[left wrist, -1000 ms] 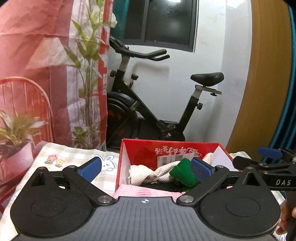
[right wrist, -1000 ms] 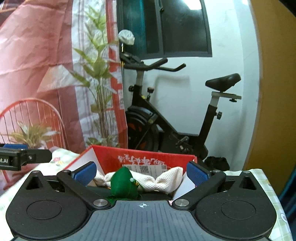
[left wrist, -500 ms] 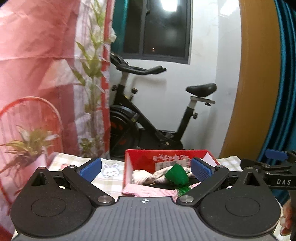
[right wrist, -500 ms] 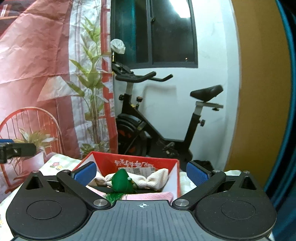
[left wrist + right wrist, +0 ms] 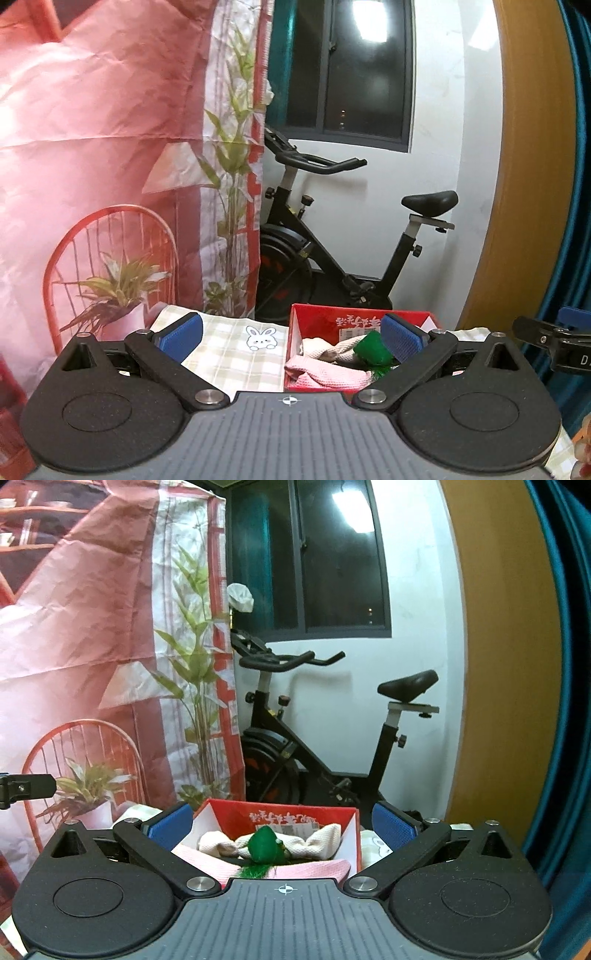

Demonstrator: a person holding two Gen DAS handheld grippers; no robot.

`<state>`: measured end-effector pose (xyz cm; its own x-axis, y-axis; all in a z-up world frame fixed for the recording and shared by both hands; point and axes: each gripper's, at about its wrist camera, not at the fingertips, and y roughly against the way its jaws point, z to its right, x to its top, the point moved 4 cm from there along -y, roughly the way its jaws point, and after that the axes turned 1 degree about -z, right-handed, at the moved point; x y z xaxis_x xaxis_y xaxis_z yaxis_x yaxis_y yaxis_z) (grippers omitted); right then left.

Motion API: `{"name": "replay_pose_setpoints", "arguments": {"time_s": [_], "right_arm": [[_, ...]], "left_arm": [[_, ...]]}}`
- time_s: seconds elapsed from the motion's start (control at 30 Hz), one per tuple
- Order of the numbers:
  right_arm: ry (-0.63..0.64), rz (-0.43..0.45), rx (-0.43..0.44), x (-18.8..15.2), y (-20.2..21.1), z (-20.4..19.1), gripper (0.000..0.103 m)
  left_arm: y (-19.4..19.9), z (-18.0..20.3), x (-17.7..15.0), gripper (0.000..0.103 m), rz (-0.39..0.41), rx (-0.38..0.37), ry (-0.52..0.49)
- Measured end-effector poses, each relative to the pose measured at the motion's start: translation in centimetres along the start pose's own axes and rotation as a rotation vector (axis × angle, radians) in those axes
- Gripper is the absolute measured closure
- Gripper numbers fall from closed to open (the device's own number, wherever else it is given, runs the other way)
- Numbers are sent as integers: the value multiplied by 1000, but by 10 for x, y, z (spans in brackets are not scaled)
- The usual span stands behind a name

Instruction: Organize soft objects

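while claws gape, pink cloth [image 5: 295,869] lies crosswise.

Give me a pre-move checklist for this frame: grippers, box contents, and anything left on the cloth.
1. Left gripper jaws open and holding nothing: ok.
2. Right gripper jaws open and holding nothing: ok.
3. Green plush toy inside the red cardboard box, on the cream waffle-knit cloth: ok.
4. Pink folded towel fully inside the box: not ok; its front edge drapes over the near wall.
5. Visible part of the checked tablecloth with the rabbit print free of stray soft items: ok.
6. Rest of the table free of soft items: cannot tell; the gripper bodies hide the near area.
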<state>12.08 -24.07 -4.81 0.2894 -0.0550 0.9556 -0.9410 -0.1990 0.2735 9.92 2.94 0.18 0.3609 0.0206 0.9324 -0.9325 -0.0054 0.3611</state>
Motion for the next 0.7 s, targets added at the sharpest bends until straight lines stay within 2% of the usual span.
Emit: {"name": "replay_pose_setpoints", "arguments": {"time_s": [0.23,0.7], "right_arm": [[14,31,3,13,21,-6,0],[9,34,-6,16,32,-4,0]], "left_arm": [[17,0,3,0,5,55,-27],[26,-1,3,0,18,62,-27]]}}
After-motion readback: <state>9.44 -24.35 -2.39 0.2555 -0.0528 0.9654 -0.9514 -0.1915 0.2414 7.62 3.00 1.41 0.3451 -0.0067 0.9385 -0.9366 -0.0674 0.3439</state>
